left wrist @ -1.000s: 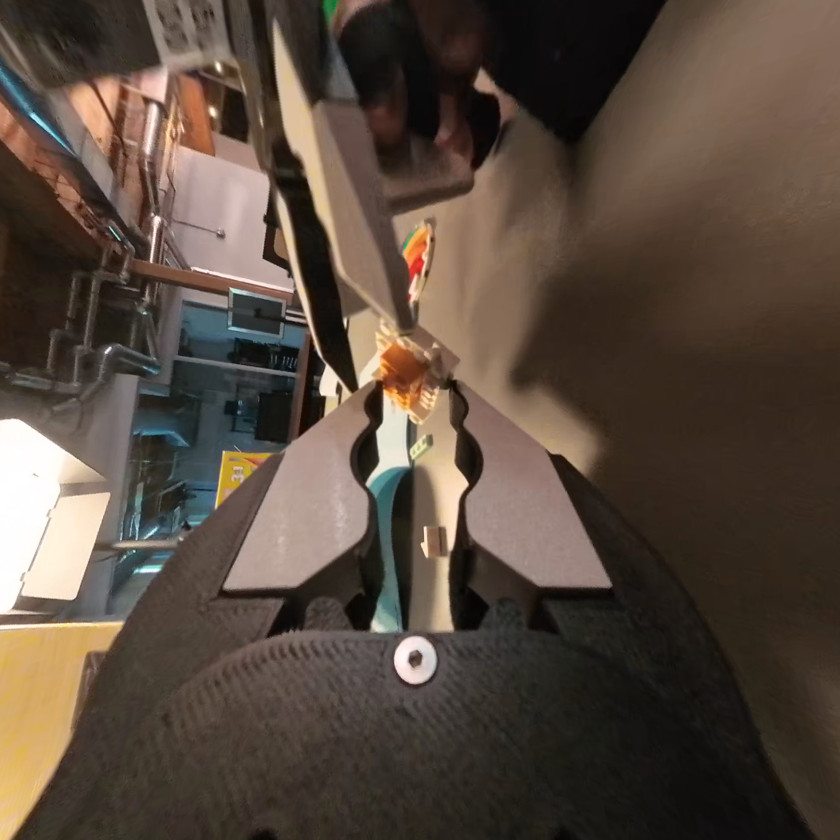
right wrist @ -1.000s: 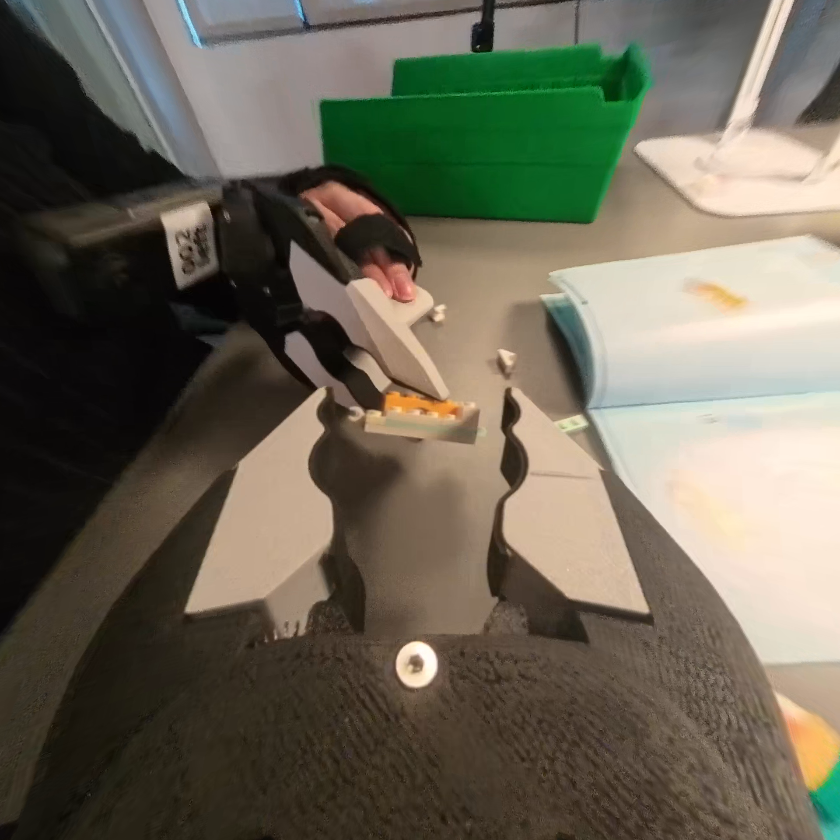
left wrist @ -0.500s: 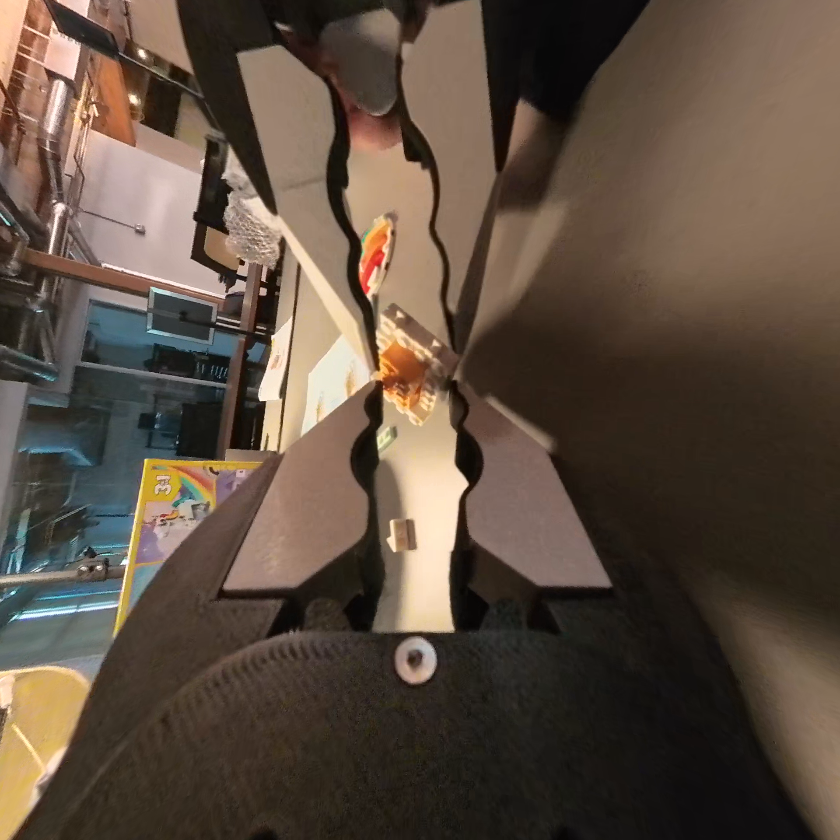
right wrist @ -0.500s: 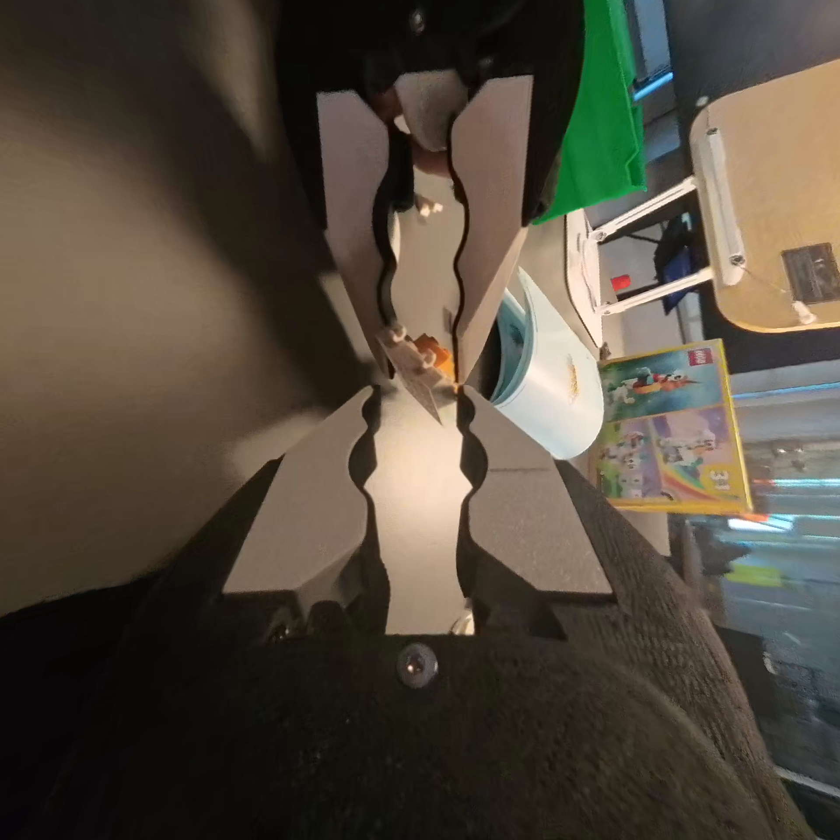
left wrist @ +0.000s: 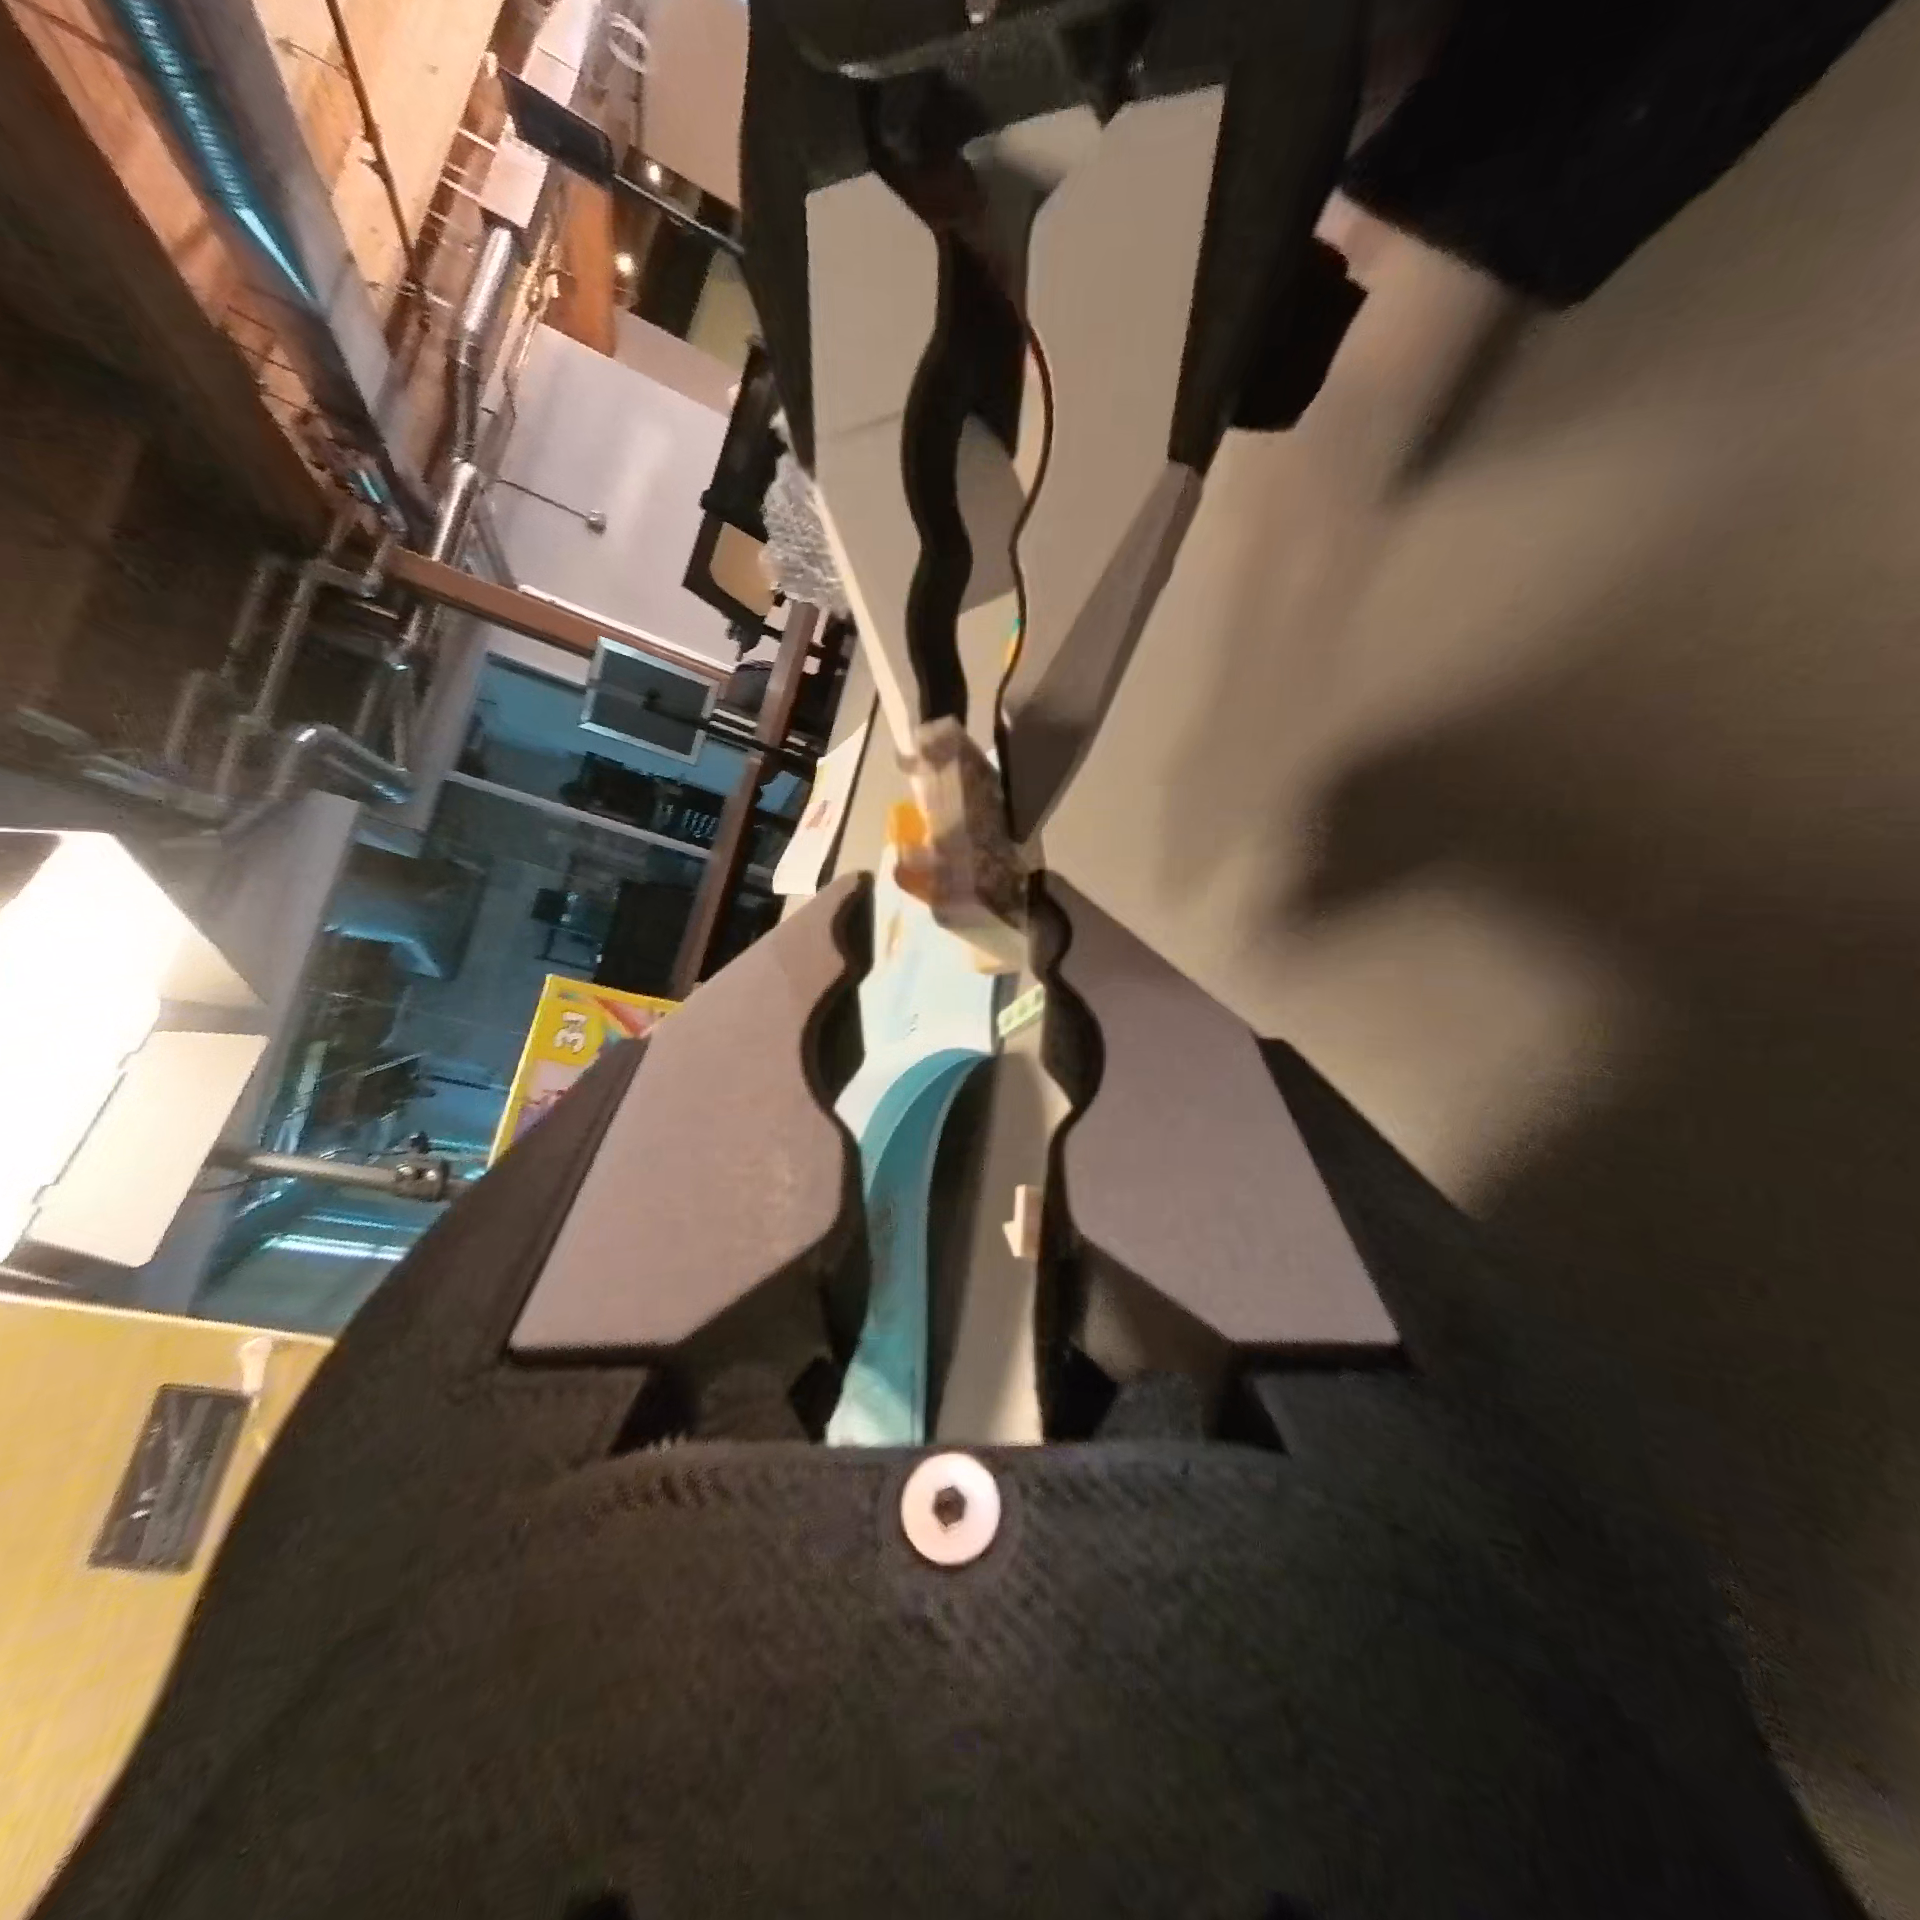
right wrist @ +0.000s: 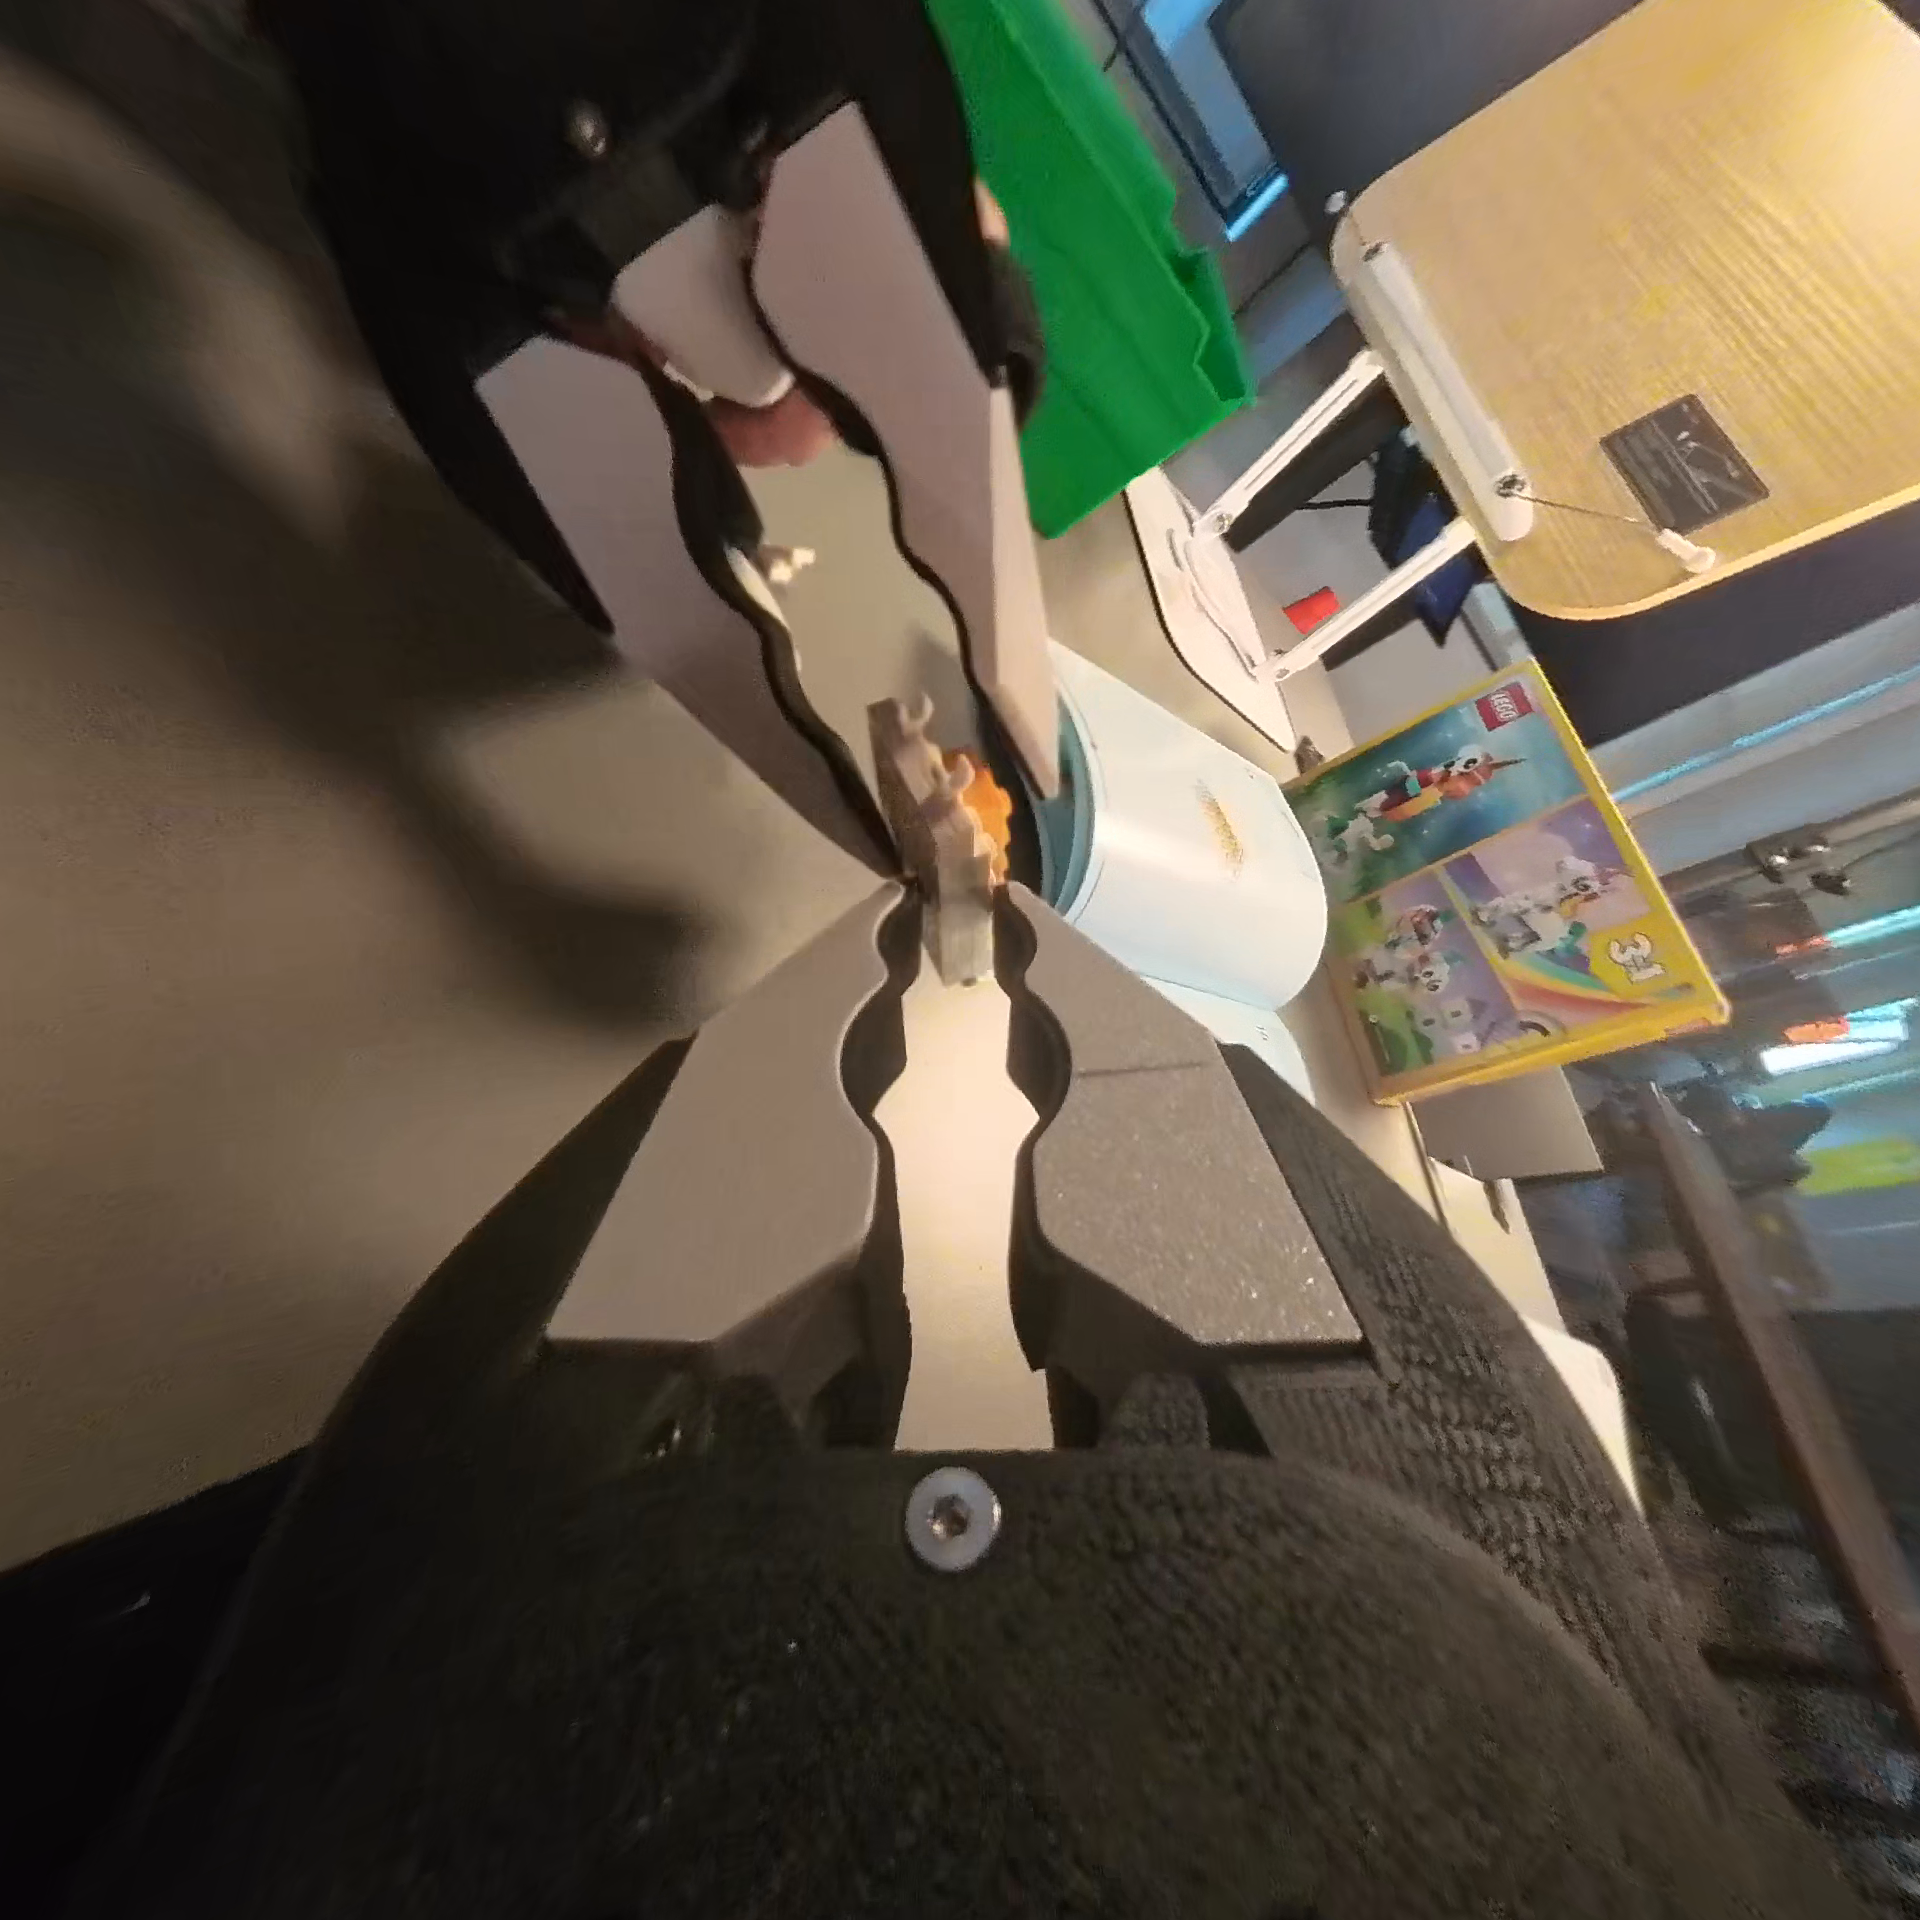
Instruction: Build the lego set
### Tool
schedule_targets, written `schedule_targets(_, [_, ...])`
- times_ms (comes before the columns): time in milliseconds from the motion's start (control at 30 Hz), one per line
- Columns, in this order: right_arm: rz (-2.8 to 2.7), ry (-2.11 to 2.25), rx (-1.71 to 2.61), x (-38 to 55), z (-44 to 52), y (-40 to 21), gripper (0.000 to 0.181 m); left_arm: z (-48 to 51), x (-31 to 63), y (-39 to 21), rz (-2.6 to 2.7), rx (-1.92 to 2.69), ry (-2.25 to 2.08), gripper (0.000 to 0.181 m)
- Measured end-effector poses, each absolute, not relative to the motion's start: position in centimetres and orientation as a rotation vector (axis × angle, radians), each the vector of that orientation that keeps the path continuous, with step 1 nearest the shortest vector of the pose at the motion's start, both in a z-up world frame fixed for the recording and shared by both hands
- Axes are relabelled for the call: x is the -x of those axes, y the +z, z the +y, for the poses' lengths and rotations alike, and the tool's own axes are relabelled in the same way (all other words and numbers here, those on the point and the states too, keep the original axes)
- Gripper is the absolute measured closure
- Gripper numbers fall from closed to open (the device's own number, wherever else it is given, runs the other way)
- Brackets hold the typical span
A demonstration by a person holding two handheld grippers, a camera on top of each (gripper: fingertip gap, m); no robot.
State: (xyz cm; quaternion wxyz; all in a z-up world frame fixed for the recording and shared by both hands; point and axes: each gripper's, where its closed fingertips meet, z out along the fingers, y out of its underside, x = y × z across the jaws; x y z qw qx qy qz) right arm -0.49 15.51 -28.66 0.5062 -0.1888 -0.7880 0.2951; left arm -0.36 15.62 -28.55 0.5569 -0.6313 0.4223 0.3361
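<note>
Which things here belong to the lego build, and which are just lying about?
In use: brick assembly, left gripper, right gripper, booklet, set box, loose brick.
Lying about: green bin, white stand.

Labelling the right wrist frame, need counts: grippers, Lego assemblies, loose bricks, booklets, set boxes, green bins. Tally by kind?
Grippers: 2, the left gripper and the right gripper
Lego assembly: 1
Loose brick: 1
Booklet: 1
Set box: 1
Green bin: 1
Total: 7

Grey-and-orange lego piece [right wrist: 951, 831]; green bin [right wrist: 1091, 312]
</note>
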Motion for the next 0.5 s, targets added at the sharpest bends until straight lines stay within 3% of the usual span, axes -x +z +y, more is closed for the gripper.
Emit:
schedule_targets(67, [-1.879, 0.733, 0.471, 0.5, 15.7, -28.3, 0.170, 15.5, 0.3, -28.4, 1.000, 1.475, 0.800, 0.163])
schedule_targets(167, [-1.886, 0.752, 0.468, 0.4, 15.7, -28.4, 0.170, 15.4, 0.2, -28.5, 1.019, 1.486, 0.796, 0.164])
schedule_targets(300, [-1.892, 0.705, 0.394, 0.4, 15.0, -28.4, 0.143, 15.3, -0.5, -29.5, 1.084, 1.518, 0.752, 0.164])
schedule_targets(500, [-1.919, 0.530, 0.284, 0.5, 14.6, -29.6, 0.160, 15.4, 0.0, -29.9, 1.096, 1.534, 0.794, 0.165])
